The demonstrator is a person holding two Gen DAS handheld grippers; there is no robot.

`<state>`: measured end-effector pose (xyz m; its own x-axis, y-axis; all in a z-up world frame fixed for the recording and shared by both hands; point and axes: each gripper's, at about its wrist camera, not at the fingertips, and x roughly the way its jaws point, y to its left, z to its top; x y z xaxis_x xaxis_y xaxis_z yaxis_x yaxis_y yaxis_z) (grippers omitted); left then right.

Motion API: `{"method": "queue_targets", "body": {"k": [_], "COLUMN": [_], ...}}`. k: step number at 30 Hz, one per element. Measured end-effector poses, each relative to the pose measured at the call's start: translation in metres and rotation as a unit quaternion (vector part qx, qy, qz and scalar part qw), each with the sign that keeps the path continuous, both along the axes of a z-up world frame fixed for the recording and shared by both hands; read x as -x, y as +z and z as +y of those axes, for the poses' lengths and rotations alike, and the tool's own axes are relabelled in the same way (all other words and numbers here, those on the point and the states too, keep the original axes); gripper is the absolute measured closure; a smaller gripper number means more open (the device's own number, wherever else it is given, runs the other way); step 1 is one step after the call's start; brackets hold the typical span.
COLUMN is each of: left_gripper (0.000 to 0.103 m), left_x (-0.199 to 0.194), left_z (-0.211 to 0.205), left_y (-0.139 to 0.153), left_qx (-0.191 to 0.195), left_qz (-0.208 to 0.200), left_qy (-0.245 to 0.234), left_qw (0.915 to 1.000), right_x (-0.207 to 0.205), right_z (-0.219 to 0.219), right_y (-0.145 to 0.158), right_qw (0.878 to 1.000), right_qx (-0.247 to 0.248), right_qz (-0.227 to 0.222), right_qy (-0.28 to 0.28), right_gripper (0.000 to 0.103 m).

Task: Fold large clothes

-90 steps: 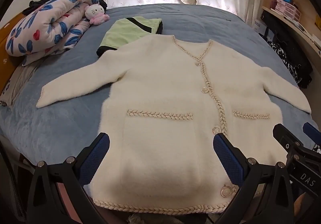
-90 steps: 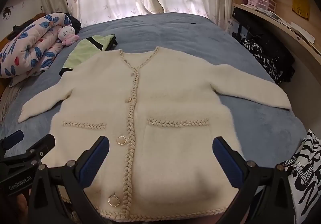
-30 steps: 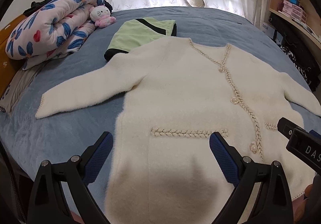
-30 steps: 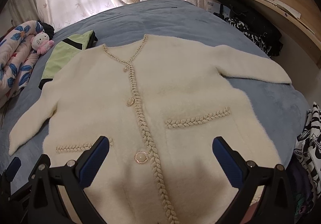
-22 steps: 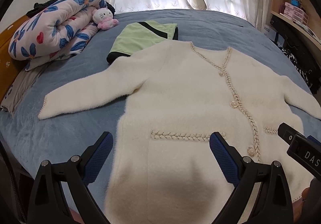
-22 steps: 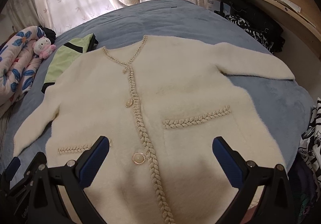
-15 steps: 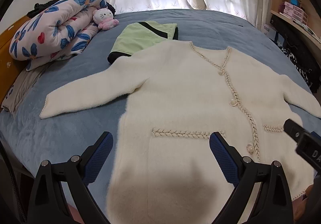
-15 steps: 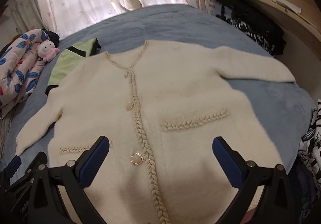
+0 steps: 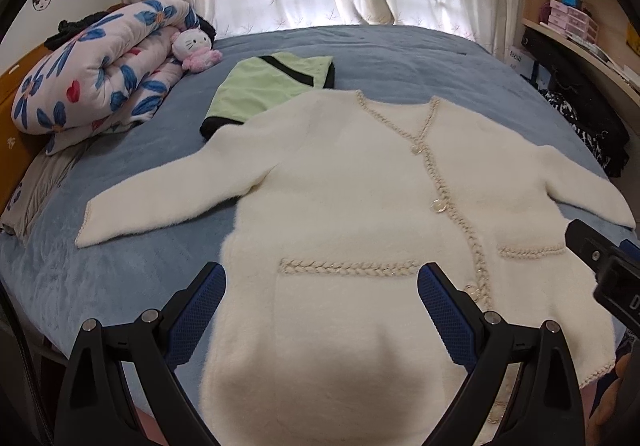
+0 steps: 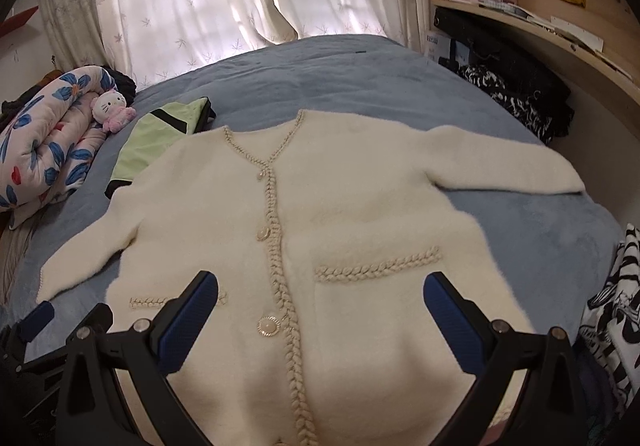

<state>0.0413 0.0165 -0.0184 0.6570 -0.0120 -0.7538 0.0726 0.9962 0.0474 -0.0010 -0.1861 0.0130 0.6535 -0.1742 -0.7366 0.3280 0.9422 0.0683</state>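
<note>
A fluffy cream cardigan (image 9: 352, 198) (image 10: 344, 214) with braided trim and pearl buttons lies flat and face up on the blue bed (image 9: 400, 54), both sleeves spread outward. My left gripper (image 9: 322, 298) hovers open above its left pocket area, near the hem. My right gripper (image 10: 320, 306) hovers open above the button placket and right pocket. Neither holds anything. The right gripper's body (image 9: 600, 266) shows at the right edge of the left wrist view, and the left gripper's body (image 10: 36, 338) at the lower left of the right wrist view.
A folded green garment with black trim (image 9: 272, 86) lies just beyond the cardigan's left shoulder. A rolled floral quilt (image 9: 100, 62) and a plush toy (image 9: 194, 46) sit at the far left. Shelves and dark clothes (image 10: 520, 86) line the right side; patterned black-and-white fabric (image 10: 616, 326) is at the bed's right edge.
Both grippers have risen and drawn back slightly from the cardigan, with the views tilting up toward the window. The cardigan has not moved, and both grippers stay open.
</note>
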Motion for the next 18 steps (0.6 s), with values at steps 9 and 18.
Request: {"method": "queue_targets", "body": {"k": [9,18], "left_gripper": [0.007,0.007], "left_x": [0.003,-0.005], "left_z": [-0.013,-0.020], "left_y": [0.017,0.026], "left_qx": [0.008,-0.001], "left_qz": [-0.026,-0.042], "left_qy": [0.006,0.010], "left_qw": [0.9996,0.9991], "right_x": [0.002,-0.005], "right_z": [-0.021,-0.029], "right_y": [0.008,0.004], "right_qw": [1.000,0.999], "right_qx": [-0.021,-0.028], "right_qz": [-0.021,-0.012], "right_qy": [0.010,0.041], "right_gripper": [0.000,0.000]}}
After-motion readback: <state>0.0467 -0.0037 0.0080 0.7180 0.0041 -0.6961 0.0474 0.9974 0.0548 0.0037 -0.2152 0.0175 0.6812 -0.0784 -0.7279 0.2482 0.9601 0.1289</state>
